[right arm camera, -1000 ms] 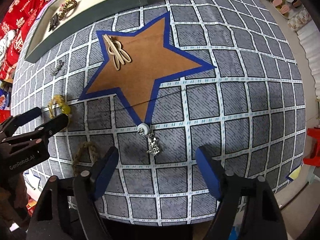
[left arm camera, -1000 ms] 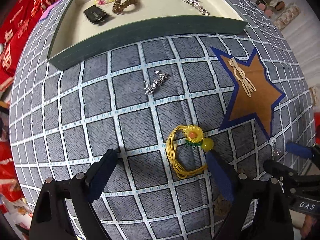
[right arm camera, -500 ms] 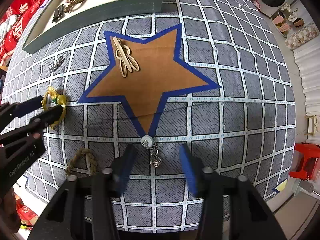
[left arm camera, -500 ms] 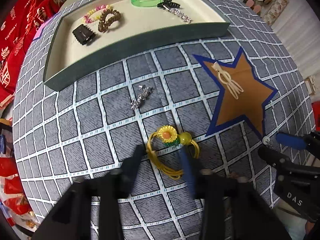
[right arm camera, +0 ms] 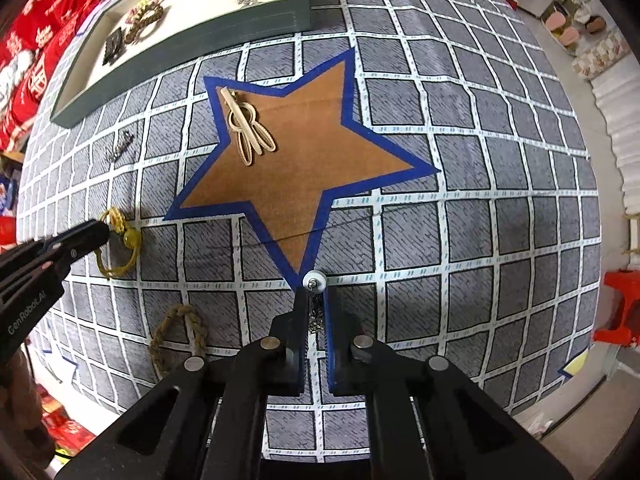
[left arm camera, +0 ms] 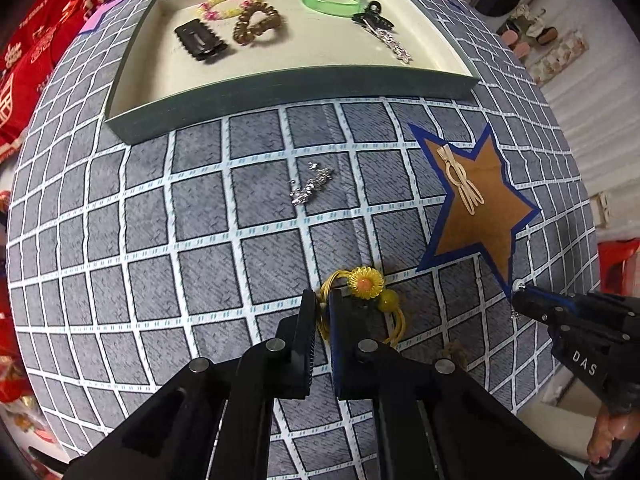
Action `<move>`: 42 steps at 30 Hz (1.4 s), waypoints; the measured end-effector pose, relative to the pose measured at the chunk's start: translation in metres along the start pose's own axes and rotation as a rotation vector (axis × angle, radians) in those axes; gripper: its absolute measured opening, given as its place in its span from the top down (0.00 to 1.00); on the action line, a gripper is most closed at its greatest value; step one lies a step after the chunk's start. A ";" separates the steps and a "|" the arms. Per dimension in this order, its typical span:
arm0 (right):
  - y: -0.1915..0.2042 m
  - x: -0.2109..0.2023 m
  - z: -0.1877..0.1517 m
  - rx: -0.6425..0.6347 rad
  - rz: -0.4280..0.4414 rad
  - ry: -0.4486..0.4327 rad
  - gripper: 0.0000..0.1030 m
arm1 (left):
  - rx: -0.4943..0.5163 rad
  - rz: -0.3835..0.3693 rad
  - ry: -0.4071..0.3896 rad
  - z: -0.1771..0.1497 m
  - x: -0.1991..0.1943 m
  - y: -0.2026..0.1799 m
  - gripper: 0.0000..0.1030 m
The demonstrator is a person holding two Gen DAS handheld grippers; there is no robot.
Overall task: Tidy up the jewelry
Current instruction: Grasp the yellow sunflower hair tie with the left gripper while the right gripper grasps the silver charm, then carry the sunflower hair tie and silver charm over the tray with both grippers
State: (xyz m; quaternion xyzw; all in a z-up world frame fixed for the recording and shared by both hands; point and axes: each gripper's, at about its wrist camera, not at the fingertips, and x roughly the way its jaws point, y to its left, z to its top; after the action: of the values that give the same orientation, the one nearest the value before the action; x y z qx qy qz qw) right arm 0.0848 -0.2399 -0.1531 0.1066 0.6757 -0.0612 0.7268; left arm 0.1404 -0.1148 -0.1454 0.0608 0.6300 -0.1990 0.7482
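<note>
Left claw (left arm camera: 320,308) clamping yellow hair tie (left arm camera: 362,304), right claw (right arm camera: 316,312) pinching silver earring (right arm camera: 316,300)

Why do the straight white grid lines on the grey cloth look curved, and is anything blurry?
Left wrist view: fisheye bending bows the grey checked tablecloth into a dome and darkens the corners; the silver chain piece looks slightly smeared. Right wrist view: same bulge, with the brown blue-edged star patch sharp and evenly lit.
</note>
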 end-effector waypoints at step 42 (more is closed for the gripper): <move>-0.038 -0.009 0.000 -0.011 0.079 0.007 0.76 | -0.034 -0.032 -0.026 0.002 -0.048 0.029 0.86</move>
State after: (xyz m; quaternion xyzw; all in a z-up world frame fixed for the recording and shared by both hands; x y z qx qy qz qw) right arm 0.0757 -0.2773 -0.1473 0.1294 0.6738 -0.0283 0.7270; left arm 0.1469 -0.0787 -0.1033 0.0351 0.6244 -0.2010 0.7540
